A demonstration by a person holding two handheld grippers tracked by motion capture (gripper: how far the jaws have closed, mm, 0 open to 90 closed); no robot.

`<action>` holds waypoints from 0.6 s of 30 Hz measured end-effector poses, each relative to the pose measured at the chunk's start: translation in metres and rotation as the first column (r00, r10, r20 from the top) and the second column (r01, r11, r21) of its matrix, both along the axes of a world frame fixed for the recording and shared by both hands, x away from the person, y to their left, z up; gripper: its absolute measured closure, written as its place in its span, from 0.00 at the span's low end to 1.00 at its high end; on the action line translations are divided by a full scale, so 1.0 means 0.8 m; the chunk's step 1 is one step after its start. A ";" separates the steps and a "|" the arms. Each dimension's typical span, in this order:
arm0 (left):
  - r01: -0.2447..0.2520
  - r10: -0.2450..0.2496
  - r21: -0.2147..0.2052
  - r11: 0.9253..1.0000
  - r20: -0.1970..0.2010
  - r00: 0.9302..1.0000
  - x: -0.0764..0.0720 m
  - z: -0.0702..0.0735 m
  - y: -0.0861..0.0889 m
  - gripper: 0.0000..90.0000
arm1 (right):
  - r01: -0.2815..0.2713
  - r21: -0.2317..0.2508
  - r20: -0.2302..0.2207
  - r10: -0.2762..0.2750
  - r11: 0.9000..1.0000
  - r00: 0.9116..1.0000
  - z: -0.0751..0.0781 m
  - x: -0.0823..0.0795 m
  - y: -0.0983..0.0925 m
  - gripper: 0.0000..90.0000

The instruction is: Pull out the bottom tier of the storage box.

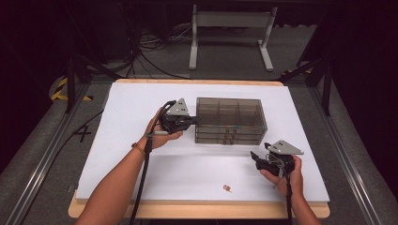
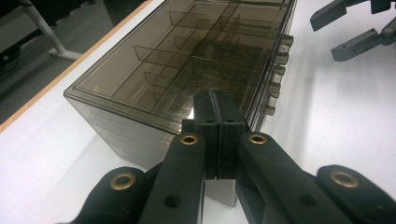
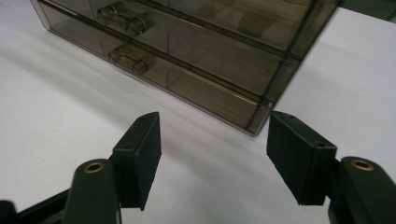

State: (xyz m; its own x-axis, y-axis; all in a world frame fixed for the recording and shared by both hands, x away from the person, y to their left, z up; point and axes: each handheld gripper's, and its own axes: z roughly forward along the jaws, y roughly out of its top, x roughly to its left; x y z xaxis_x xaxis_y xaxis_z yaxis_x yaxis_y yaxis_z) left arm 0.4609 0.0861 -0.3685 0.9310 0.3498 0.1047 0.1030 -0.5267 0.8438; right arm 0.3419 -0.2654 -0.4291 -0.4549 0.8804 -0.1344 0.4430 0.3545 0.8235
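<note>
A smoky see-through drawer box point(image 1: 230, 119) stands mid-table, its stacked drawers and handles point(image 3: 127, 59) facing the person. My left gripper point(image 1: 191, 121) is shut with nothing between its pads, its tips point(image 2: 215, 100) lying against the top edge at the box's left end point(image 2: 154, 70). My right gripper point(image 1: 256, 157) hovers just above the table near the box's front right corner point(image 3: 261, 119). It is open, and between its pads point(image 3: 215, 140) there is only bare table. It also appears far off in the left gripper view point(image 2: 355, 30).
A small pinkish object point(image 1: 227, 188) lies on the white table cover point(image 1: 141, 154) near the front edge. The wooden table rim point(image 1: 197, 210) runs along the front. A metal stand point(image 1: 231, 33) and cables sit on the floor beyond the table.
</note>
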 end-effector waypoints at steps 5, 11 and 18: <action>0.008 -0.008 0.017 1.000 -0.001 1.000 0.001 0.002 -0.001 1.00 | -0.002 -0.014 -0.010 0.002 1.000 1.000 0.000 0.007 0.020 0.41; 0.012 -0.012 0.031 0.999 0.000 1.000 0.001 0.004 -0.002 1.00 | 0.059 0.046 -0.076 -0.056 0.997 0.996 -0.003 0.016 0.048 0.45; 0.012 -0.012 0.043 0.999 0.002 1.000 0.001 0.005 -0.002 1.00 | 0.112 0.033 -0.093 -0.109 0.993 0.990 -0.009 0.024 0.088 0.49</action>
